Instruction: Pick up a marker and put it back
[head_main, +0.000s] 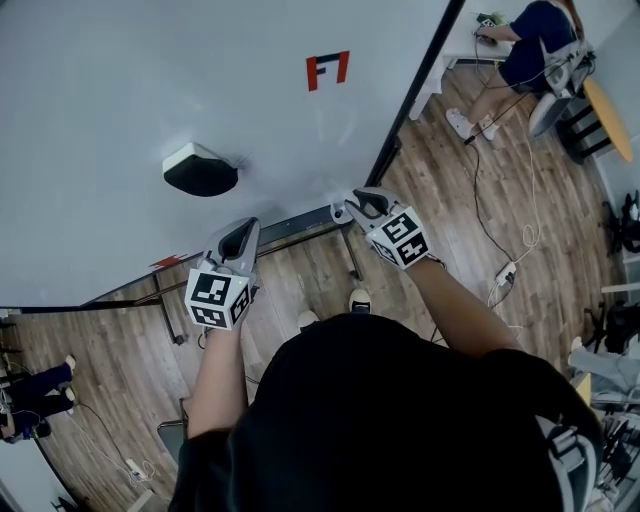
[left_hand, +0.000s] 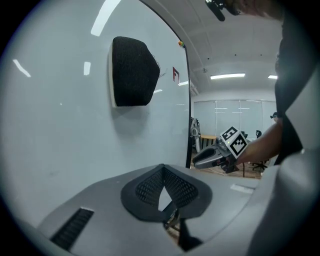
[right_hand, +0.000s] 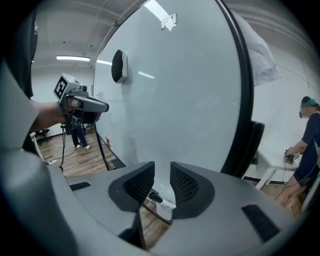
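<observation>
A dark marker (right_hand: 154, 197) lies on the whiteboard's white tray (right_hand: 166, 208), seen below the gap between my right gripper's pads. My right gripper (right_hand: 162, 172) is open, with no pad pressing on the marker. In the head view it (head_main: 352, 205) sits at the right end of the tray rail (head_main: 300, 225), and the marker is hidden there. My left gripper (head_main: 243, 232) is held a little left of it, close to the whiteboard (head_main: 150, 90). Its jaws (left_hand: 162, 172) are shut with nothing between them.
A black eraser (head_main: 200, 170) sticks to the board above the left gripper. A small red object (head_main: 170, 262) lies at the tray's left end. Cables (head_main: 500, 240) run over the wooden floor to the right. A person (head_main: 520, 40) sits at a desk at far right.
</observation>
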